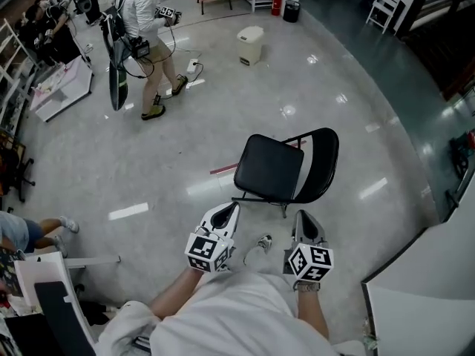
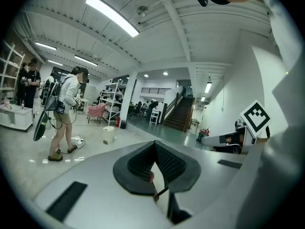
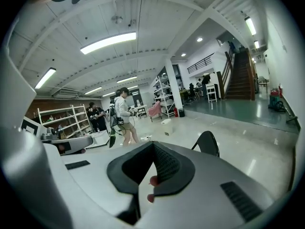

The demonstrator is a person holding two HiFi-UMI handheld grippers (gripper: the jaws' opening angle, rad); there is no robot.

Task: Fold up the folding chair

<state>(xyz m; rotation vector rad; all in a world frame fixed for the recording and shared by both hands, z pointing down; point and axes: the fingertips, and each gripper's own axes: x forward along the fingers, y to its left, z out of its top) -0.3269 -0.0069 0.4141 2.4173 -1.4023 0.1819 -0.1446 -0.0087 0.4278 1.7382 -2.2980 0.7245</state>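
Note:
A black folding chair [image 1: 271, 170] stands unfolded on the shiny floor, its seat facing me and its rounded backrest [image 1: 320, 162] to the right. My left gripper [image 1: 231, 208] hovers just short of the seat's near edge, shut and empty. A little to the right, my right gripper [image 1: 303, 216] is also shut and empty, near the chair's front leg. In the right gripper view the backrest [image 3: 208, 143] rises beyond the closed jaws [image 3: 153, 145]. The left gripper view shows its closed jaws [image 2: 155, 145] and no chair.
A person with a bag [image 1: 142, 21] stands at the far left, near a white bin [image 1: 250, 44]. A white table [image 1: 427, 288] is close on my right. A white chair [image 1: 52, 284] and a seated person's leg [image 1: 30, 232] are at the lower left.

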